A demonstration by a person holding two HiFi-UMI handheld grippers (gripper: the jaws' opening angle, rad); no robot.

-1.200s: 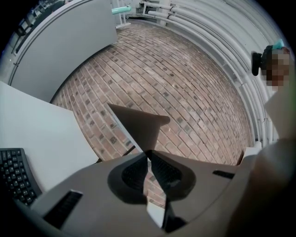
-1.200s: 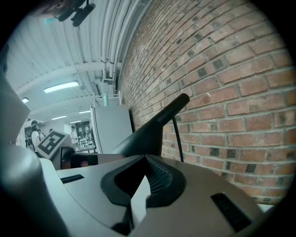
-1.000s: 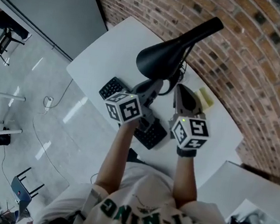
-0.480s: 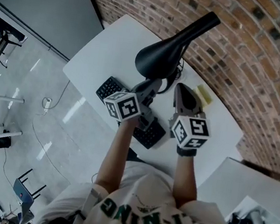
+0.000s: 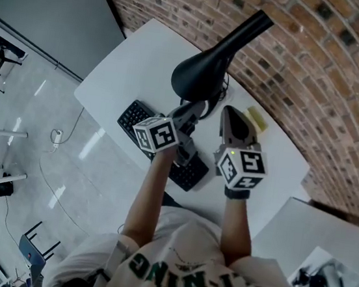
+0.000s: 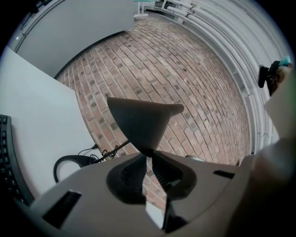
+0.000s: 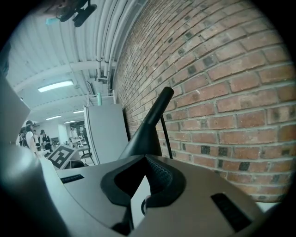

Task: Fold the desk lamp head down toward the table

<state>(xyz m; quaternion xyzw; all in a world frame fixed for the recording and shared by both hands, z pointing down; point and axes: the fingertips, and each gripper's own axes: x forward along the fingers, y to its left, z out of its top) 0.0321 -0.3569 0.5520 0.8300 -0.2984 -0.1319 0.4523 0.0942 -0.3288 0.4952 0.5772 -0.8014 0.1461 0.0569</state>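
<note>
The black desk lamp head (image 5: 202, 73) hangs over the white table (image 5: 131, 61), and its neck (image 5: 250, 27) slants up toward the brick wall. My left gripper (image 5: 195, 111) reaches level to the head's near rim. In the left gripper view the head (image 6: 138, 122) narrows to a point between the jaw tips; the jaws are opening slightly but still pinch it. My right gripper (image 5: 227, 112) sits beside it, shut, holding nothing. In the right gripper view the neck (image 7: 155, 115) rises just beyond the right gripper (image 7: 145, 159).
A black keyboard (image 5: 137, 117) lies on the table under my left arm. A yellow note pad (image 5: 256, 119) sits near the wall. The lamp's black cable (image 6: 69, 162) loops on the table. A brick wall (image 5: 320, 73) runs close behind, and a second white table (image 5: 299, 234) stands at the lower right.
My left gripper has sunk a little with the lamp head's rim in it, and the neck stands a bit steeper. The right gripper has stayed where it was.
</note>
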